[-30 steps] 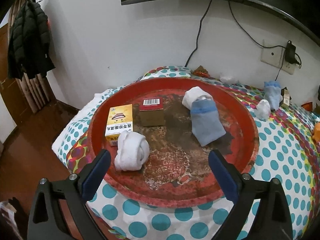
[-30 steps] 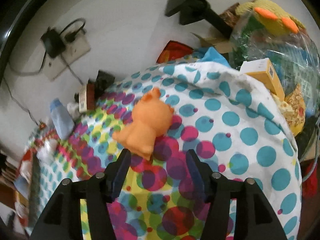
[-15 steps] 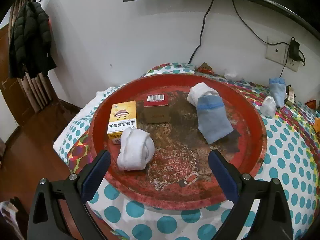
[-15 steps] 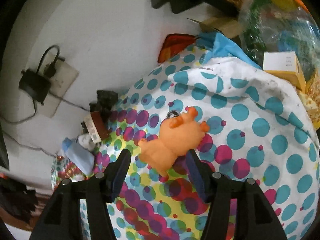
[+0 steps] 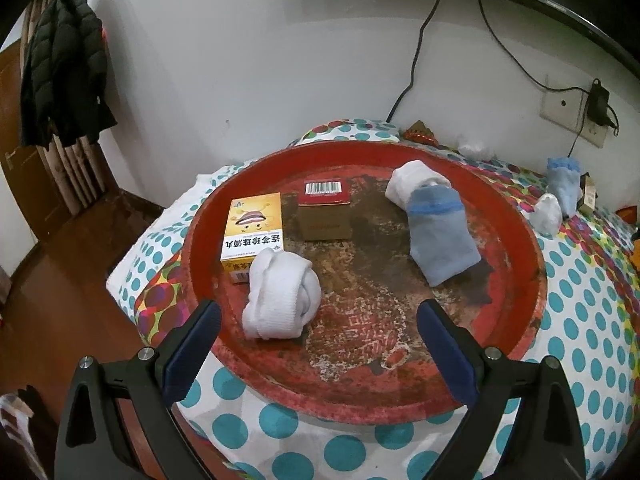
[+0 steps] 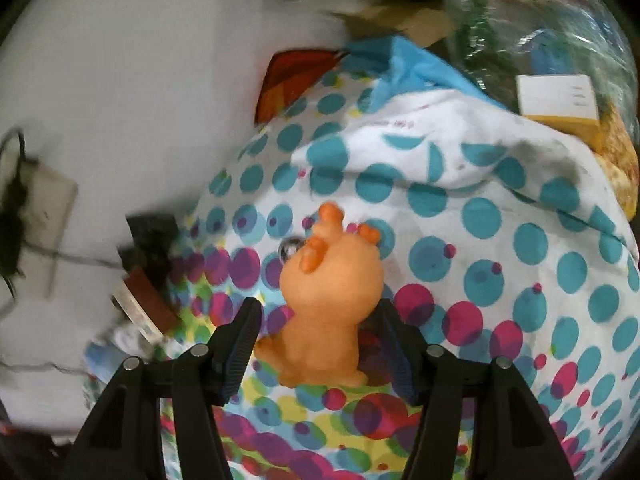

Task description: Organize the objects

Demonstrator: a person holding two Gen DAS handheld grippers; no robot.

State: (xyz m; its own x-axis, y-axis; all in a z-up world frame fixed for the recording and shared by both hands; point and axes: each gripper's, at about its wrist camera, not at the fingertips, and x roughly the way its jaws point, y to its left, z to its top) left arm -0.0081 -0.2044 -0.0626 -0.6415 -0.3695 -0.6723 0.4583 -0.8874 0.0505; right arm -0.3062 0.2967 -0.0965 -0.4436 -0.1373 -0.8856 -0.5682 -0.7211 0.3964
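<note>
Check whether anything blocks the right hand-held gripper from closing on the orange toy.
Nothing visible does. The orange toy already sits between the open fingers of the right hand-held gripper on the dotted cloth, with gaps on both sides.

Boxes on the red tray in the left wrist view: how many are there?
2. The yellow box lies at the left side of the red tray, partly behind the white sock roll. The brown box with the red top stands just right of it. No others show.
</note>
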